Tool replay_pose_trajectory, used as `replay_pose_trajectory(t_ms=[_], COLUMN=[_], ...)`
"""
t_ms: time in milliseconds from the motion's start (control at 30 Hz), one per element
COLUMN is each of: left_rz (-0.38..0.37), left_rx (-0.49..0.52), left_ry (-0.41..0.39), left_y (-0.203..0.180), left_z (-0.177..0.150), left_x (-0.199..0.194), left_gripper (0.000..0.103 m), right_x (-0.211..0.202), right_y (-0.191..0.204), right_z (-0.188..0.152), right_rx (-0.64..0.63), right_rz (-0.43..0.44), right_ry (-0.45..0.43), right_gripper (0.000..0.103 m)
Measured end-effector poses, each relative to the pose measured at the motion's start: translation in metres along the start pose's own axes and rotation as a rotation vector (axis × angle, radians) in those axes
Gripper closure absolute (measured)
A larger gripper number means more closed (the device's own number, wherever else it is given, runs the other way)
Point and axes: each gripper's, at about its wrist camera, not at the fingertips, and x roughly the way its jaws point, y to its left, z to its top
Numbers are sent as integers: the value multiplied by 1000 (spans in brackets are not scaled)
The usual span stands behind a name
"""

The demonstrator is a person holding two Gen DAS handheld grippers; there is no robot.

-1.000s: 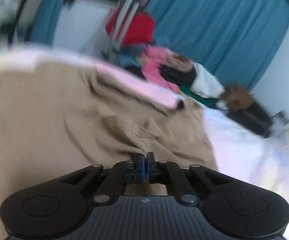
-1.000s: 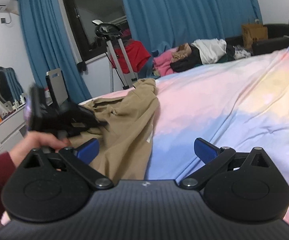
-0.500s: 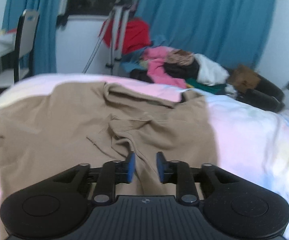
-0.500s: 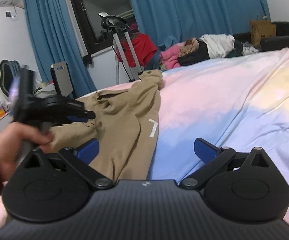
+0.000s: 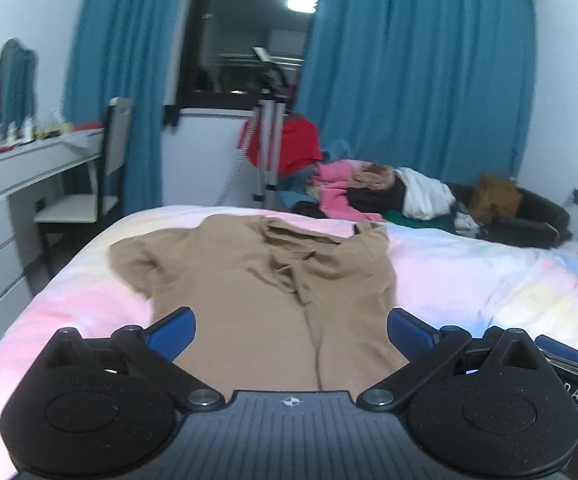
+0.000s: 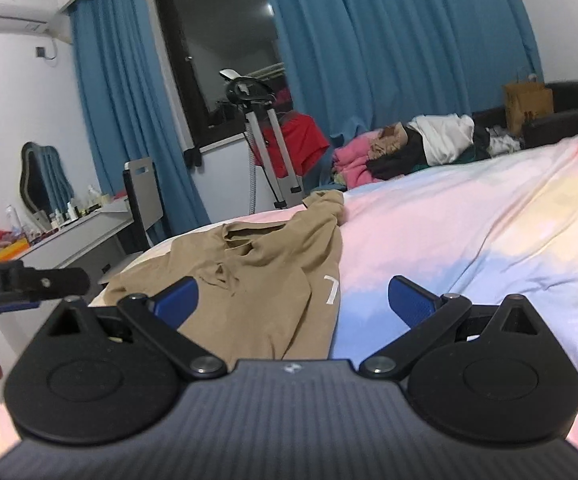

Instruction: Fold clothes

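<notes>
A tan short-sleeved shirt lies spread on the pastel bed sheet, collar toward the far edge, one sleeve out to the left. My left gripper hovers above the shirt's near part, wide open and holding nothing. In the right wrist view the same shirt lies left of centre, with a white mark near its right edge. My right gripper is wide open over the shirt's right edge and the sheet. The left gripper's body shows at the left edge there.
A heap of mixed clothes lies past the bed's far edge, beside a black sofa with a brown paper bag. A metal stand draped with a red garment stands by the window. A white desk and chair stand left.
My left gripper let go of the shirt fabric, opened wide and pulled back and up. The shirt now lies flatter on the bed. The right gripper stayed open and rose slightly.
</notes>
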Motion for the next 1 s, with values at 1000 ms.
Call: replay_pose_trajectory(t_ms=[1000], left_rz=[137], left_rx=[-266], left_ry=[111], left_y=[172], left_z=[-5], left_x=[23], left_gripper=[0], right_x=[217], right_y=[224], right_z=[20], right_rx=[-346], right_rz=[310], right_ry=[210], right_gripper=[22])
